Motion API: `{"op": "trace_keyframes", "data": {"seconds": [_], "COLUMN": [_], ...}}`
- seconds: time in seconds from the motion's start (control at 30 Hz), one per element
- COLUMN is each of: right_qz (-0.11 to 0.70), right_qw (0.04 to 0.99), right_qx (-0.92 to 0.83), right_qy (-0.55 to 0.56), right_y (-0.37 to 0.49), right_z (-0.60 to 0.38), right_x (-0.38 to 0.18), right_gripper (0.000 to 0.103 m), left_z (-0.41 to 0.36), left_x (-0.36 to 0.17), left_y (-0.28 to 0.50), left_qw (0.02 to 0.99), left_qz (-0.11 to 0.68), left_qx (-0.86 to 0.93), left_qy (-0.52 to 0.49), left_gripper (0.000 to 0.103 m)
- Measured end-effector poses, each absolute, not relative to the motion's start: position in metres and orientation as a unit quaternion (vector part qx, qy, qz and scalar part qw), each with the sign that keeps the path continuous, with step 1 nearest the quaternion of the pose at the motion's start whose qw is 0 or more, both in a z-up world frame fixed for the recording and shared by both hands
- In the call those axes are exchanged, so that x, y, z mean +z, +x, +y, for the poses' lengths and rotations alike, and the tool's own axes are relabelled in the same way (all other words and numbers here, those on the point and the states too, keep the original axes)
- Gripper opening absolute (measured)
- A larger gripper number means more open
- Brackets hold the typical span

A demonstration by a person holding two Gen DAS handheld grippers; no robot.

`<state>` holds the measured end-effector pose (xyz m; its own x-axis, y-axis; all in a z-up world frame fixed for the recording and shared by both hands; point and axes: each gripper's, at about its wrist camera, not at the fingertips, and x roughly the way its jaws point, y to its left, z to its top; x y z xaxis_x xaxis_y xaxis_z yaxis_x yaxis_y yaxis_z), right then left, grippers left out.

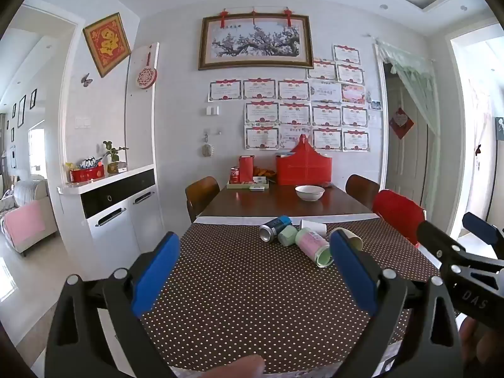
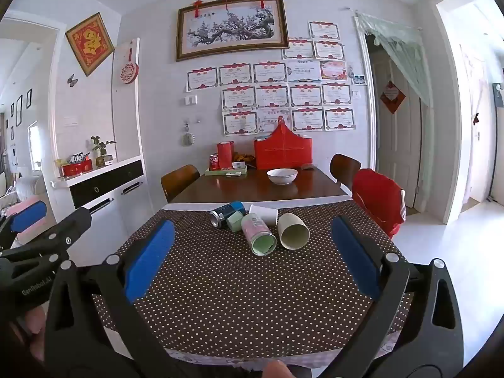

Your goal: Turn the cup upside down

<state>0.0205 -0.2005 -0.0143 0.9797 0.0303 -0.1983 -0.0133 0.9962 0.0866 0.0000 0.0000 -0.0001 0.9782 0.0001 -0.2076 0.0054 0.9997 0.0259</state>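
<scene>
Several cups lie on their sides in a cluster on the polka-dot tablecloth (image 2: 239,283): a beige paper cup (image 2: 293,231) with its mouth toward me, a pink and green cup (image 2: 258,233), a white cup (image 2: 264,214), a small green cup (image 2: 234,221) and a blue can (image 2: 225,212). The cluster also shows in the left wrist view, with the pink and green cup (image 1: 312,243) nearest. My left gripper (image 1: 252,264) is open and empty, well short of the cups. My right gripper (image 2: 252,258) is open and empty, just in front of the cluster.
A white bowl (image 2: 282,175) sits on the bare wooden table beyond the cloth, with a red box (image 2: 283,152) and a tray of items (image 2: 225,170) at the far end. Chairs stand on both sides, one draped in red (image 2: 376,198). A white cabinet (image 2: 104,186) stands left.
</scene>
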Motion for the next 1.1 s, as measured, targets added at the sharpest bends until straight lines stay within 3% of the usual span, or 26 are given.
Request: {"op": "trace_keyframes", "data": {"seconds": [1.1], "right_qz": [0.093], "right_qw": [0.995], "right_qx": [0.009], "right_qy": [0.042], "right_y": [0.0139], "right_z": [-0.2003], "right_x": [-0.0082], "right_gripper": [0.097], "left_z": [-0.0082], "left_x": [0.0014], "left_y": [-0.0015], "left_qw": [0.994], "left_qz": [0.107], "left_qx": [-0.002], "left_qy": [0.011], "left_gripper": [0.095]}}
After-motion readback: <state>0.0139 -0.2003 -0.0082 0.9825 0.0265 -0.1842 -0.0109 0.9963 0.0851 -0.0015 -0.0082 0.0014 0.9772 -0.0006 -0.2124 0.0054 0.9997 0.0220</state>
